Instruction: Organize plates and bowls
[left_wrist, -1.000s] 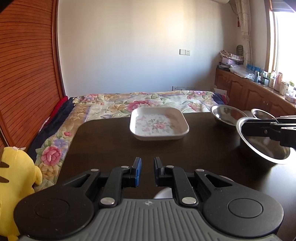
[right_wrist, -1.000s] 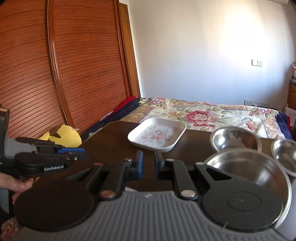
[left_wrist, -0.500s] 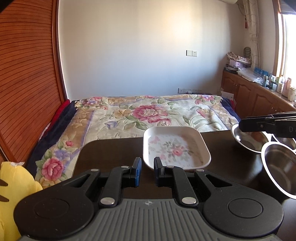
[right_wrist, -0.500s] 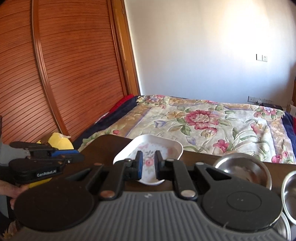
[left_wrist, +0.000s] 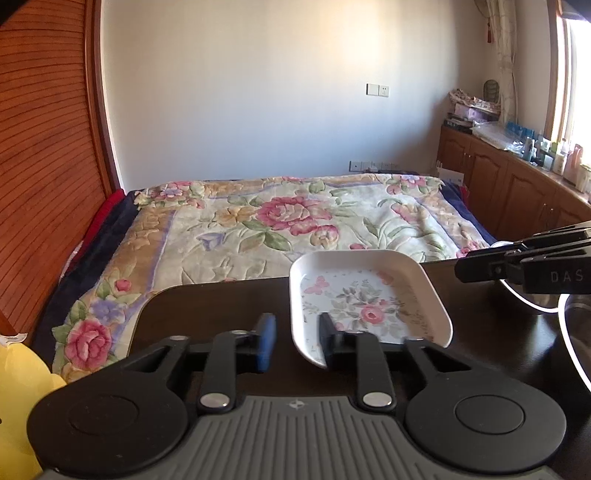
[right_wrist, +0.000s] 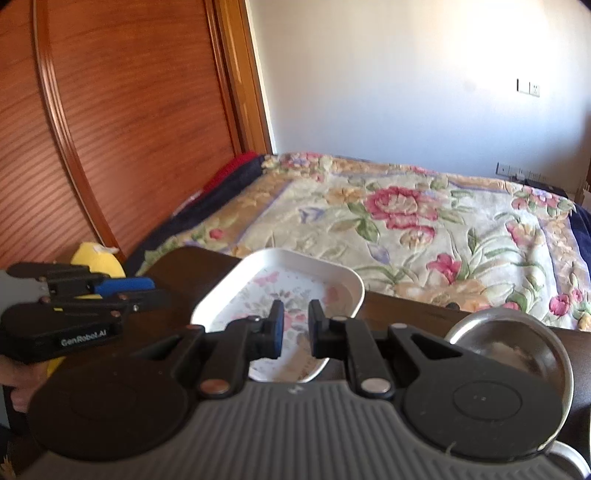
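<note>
A white square plate with a flower print (left_wrist: 365, 295) lies on the dark table (left_wrist: 207, 314) near its far edge. My left gripper (left_wrist: 295, 343) is open, and the plate's near left corner sits between its fingers. My right gripper (right_wrist: 295, 328) is open with a narrow gap and hovers over the same plate (right_wrist: 280, 291). A steel bowl (right_wrist: 517, 343) sits to the right of the plate, and the rim of another steel bowl (left_wrist: 576, 347) shows at the right edge of the left wrist view.
A bed with a floral quilt (left_wrist: 295, 221) lies just beyond the table. A wooden wardrobe (right_wrist: 110, 129) stands on the left, with a yellow plush toy (right_wrist: 96, 262) below it. Wooden cabinets (left_wrist: 517, 184) line the right wall.
Both grippers have moved forward toward the floral plate. The left gripper has opened wider, and the plate's corner now lies between its fingers. The right gripper's gap has widened slightly.
</note>
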